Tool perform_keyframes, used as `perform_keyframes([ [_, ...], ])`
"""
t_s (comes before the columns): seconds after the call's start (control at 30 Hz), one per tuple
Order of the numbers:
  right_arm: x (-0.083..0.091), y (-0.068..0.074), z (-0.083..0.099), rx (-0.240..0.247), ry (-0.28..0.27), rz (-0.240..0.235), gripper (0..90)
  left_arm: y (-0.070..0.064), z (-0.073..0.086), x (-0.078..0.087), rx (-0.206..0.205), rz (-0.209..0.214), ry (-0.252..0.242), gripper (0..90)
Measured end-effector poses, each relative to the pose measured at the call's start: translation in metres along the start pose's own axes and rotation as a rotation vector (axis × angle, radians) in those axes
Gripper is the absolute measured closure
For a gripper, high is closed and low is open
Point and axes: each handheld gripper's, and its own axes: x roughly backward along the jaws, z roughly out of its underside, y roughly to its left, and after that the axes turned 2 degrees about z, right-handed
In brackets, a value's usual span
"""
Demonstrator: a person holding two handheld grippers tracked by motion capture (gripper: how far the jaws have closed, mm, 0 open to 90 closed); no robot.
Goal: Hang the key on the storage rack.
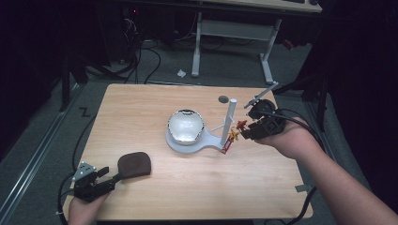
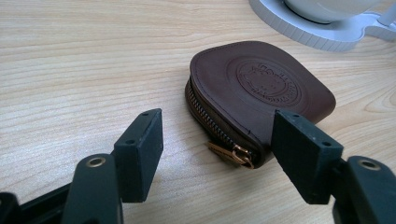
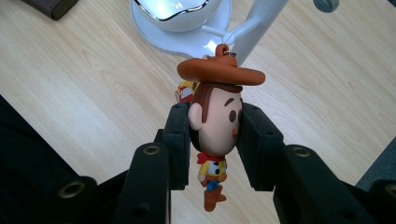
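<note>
The right gripper (image 3: 215, 140) clamps the head of a cowboy figure keychain (image 3: 215, 126), held beside the white stand's post (image 1: 228, 119). The left gripper (image 2: 219, 140) stands open on the table (image 1: 187, 187), a brown zip pouch (image 2: 257, 93) lying just past its jaws.

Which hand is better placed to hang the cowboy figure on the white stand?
Right. The right gripper already clamps the cowboy figure by its head, beside the white stand. The left gripper is open at the brown pouch, far away.
</note>
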Motion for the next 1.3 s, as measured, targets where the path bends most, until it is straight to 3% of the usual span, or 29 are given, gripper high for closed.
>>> perform_keyframes([
  [0.2,0.006,-0.001,-0.012,-0.005,-0.012,0.014,66.7,0.001,0.000,0.000,0.001,0.002,-0.001,34.9],
  [0.43,0.005,-0.011,-0.018,-0.009,-0.019,0.036,66.6,0.002,0.000,0.001,0.005,0.001,-0.004,34.8],
  [0.47,0.004,-0.011,-0.017,-0.027,-0.015,0.037,66.7,0.002,0.000,0.001,0.006,0.002,-0.004,34.8],
  [0.87,-0.018,-0.019,-0.001,-0.042,-0.007,0.010,66.6,0.001,0.000,0.000,0.003,0.001,-0.002,34.9],
  [1.3,-0.046,-0.018,0.017,-0.065,-0.003,-0.029,66.6,0.001,0.000,0.000,0.001,0.004,0.000,34.8],
])
